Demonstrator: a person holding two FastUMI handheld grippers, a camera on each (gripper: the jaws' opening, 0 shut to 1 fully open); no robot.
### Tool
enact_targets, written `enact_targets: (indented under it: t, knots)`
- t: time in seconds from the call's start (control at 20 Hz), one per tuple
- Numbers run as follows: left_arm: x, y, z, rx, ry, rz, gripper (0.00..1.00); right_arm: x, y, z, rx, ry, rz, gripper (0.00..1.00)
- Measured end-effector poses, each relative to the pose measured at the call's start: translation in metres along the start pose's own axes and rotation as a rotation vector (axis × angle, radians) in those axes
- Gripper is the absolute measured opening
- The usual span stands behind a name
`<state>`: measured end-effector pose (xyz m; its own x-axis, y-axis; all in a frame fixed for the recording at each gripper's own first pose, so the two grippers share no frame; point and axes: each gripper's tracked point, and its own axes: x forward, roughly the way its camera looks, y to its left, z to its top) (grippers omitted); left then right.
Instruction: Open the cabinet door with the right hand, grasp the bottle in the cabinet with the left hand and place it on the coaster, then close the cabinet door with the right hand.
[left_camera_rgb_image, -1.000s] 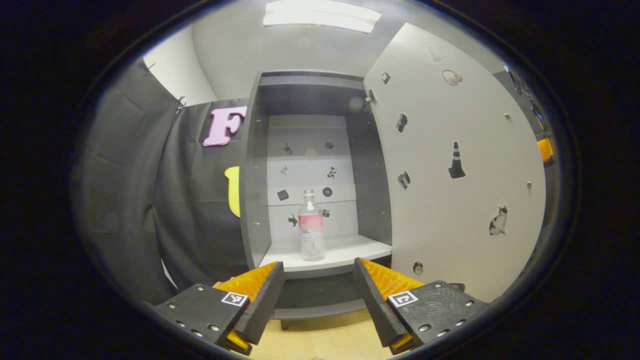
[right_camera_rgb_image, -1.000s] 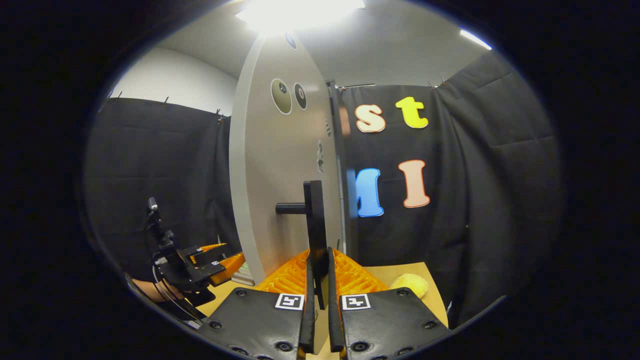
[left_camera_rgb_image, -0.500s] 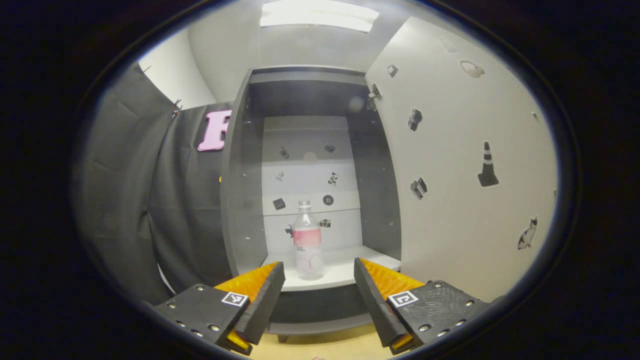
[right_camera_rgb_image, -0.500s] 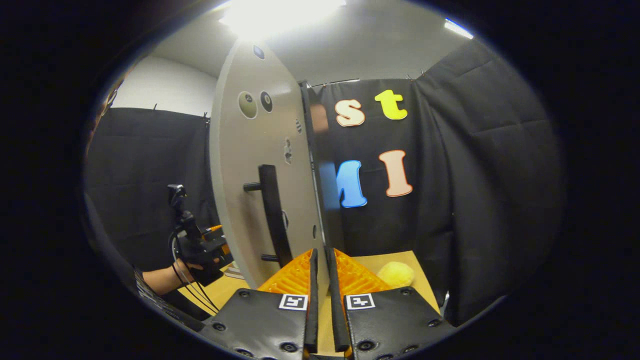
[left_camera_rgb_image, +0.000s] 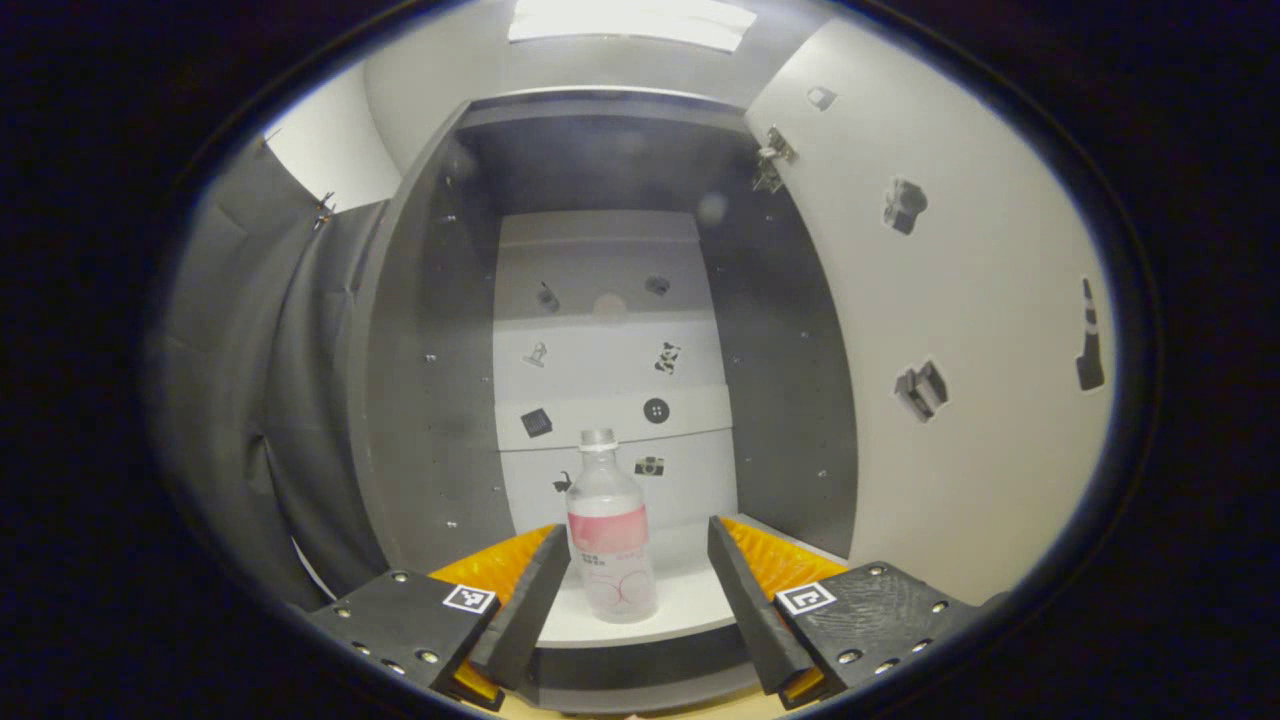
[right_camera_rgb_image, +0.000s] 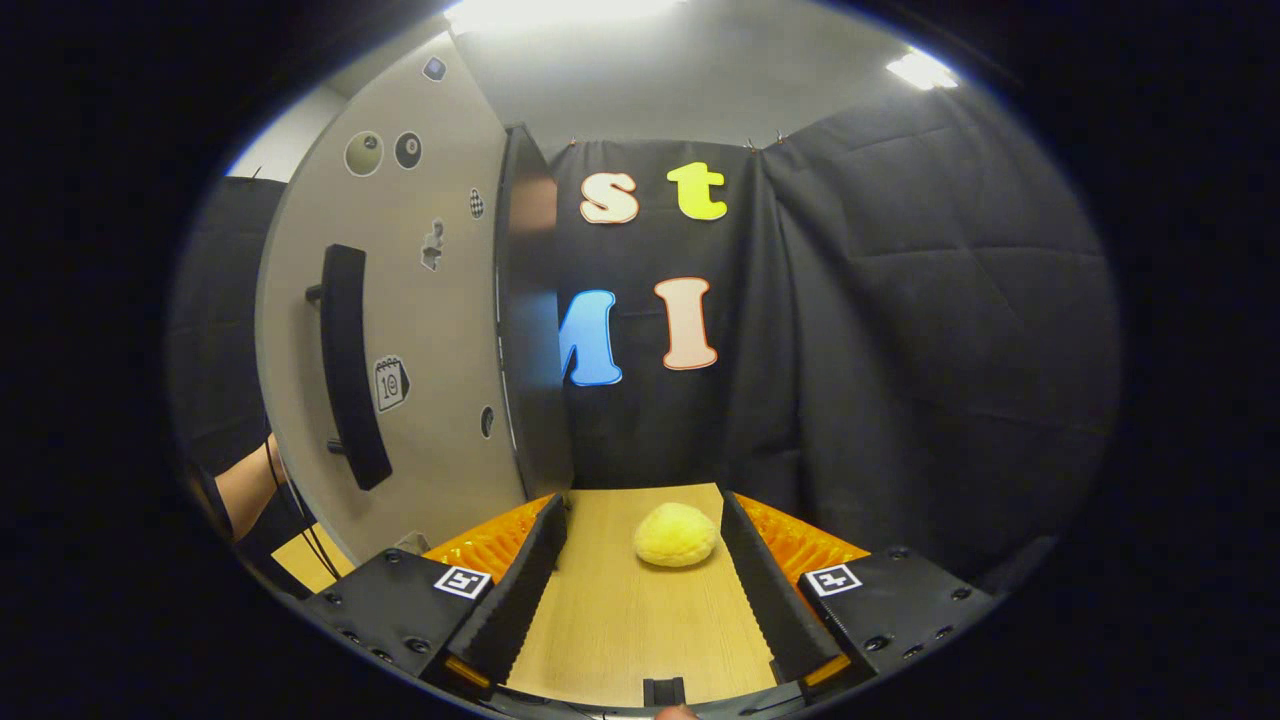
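1. 1 clear bottle (left_camera_rgb_image: 610, 540) with a pink label and pale cap stands upright near the front edge of the cabinet (left_camera_rgb_image: 600, 330) shelf.
2. My left gripper (left_camera_rgb_image: 630, 590) gapes wide before it, not touching.
3. My right gripper (right_camera_rgb_image: 640, 580) is wide, empty, beside the open cabinet door (right_camera_rgb_image: 420, 330) with 1 handle (right_camera_rgb_image: 345, 365).

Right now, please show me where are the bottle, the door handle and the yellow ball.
bottle (left_camera_rgb_image: 610, 535), left gripper view, on its pink label.
door handle (right_camera_rgb_image: 347, 365), right gripper view, middle of the bar.
yellow ball (right_camera_rgb_image: 676, 534), right gripper view, its centre.
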<state>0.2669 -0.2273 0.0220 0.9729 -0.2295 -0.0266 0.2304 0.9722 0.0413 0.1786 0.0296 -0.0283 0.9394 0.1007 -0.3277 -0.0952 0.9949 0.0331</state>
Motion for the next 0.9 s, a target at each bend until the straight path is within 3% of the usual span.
enact_targets:
  t: [0.55,0.7,0.75,0.9]
  knots:
    - [0.07,0.027,-0.033,0.03,0.08,0.075,0.86,0.025,-0.038,-0.025,0.086,0.075,-0.103,0.98]
    - [0.073,0.026,-0.035,0.026,0.084,0.066,0.84,0.027,-0.037,-0.028,0.07,0.085,-0.105,0.98]
    - [0.069,0.026,-0.033,0.024,0.085,0.065,0.75,0.029,-0.035,-0.027,0.066,0.084,-0.101,0.98]
    - [0.063,0.028,-0.034,-0.002,0.089,0.059,0.73,0.03,-0.032,-0.025,0.055,0.075,-0.087,0.98]
